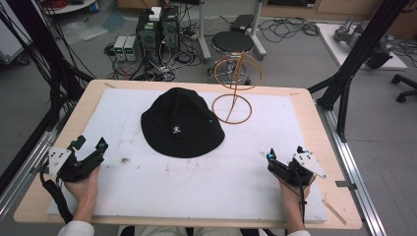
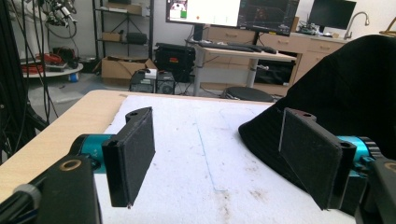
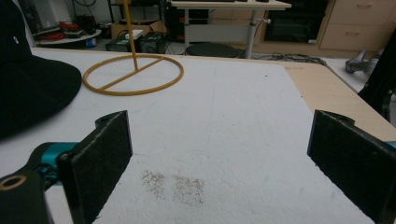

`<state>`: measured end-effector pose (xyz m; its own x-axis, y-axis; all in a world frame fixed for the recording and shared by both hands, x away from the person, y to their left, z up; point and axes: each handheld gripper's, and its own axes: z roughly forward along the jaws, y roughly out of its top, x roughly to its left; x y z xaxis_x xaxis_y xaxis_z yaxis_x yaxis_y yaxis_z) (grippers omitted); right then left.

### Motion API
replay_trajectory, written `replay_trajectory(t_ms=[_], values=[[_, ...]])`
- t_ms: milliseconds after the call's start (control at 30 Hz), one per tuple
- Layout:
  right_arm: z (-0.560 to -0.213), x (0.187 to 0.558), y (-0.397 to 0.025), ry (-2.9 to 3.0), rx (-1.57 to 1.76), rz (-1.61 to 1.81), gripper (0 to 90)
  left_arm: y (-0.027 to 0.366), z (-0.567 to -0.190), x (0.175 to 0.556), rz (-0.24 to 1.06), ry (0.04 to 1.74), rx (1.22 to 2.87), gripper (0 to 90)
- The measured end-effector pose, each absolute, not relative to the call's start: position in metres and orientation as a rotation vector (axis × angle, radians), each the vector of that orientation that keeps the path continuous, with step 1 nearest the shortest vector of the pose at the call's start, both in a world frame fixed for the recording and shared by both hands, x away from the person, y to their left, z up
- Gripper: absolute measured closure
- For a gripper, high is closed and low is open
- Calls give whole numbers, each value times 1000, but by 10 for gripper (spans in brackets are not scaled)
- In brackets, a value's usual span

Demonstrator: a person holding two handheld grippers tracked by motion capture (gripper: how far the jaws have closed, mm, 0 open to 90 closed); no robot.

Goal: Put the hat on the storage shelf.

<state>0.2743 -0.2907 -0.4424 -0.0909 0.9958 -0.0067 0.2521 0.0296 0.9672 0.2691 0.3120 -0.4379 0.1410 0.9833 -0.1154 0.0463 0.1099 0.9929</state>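
Observation:
A black bucket hat (image 1: 181, 123) lies flat on the white mat (image 1: 196, 182), mid-table; its brim (image 2: 266, 135) shows at the right of the left gripper view and at the left of the right gripper view (image 3: 32, 88). Behind and to its right stands a yellow wire hat stand (image 1: 232, 93) with a ring base (image 3: 133, 74). My left gripper (image 1: 90, 143) rests near the table's left edge, open and empty (image 2: 219, 161). My right gripper (image 1: 284, 153) rests at the front right, open and empty (image 3: 219, 158).
The mat covers most of a wooden table (image 1: 314, 113). Brown stains mark the mat (image 3: 173, 184). Beyond the far edge are a black stool (image 1: 232, 43), computers and cables (image 1: 157, 34) on the floor. Black frame posts (image 1: 354, 54) stand at the right.

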Motion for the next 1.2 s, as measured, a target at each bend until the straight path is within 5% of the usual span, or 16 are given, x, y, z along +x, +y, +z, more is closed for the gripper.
replay_trajectory(t_ms=[1200], values=[[-443, 274, -292, 1474, 1335, 1145, 57, 315, -425, 265, 1004, 1195, 1215, 274]])
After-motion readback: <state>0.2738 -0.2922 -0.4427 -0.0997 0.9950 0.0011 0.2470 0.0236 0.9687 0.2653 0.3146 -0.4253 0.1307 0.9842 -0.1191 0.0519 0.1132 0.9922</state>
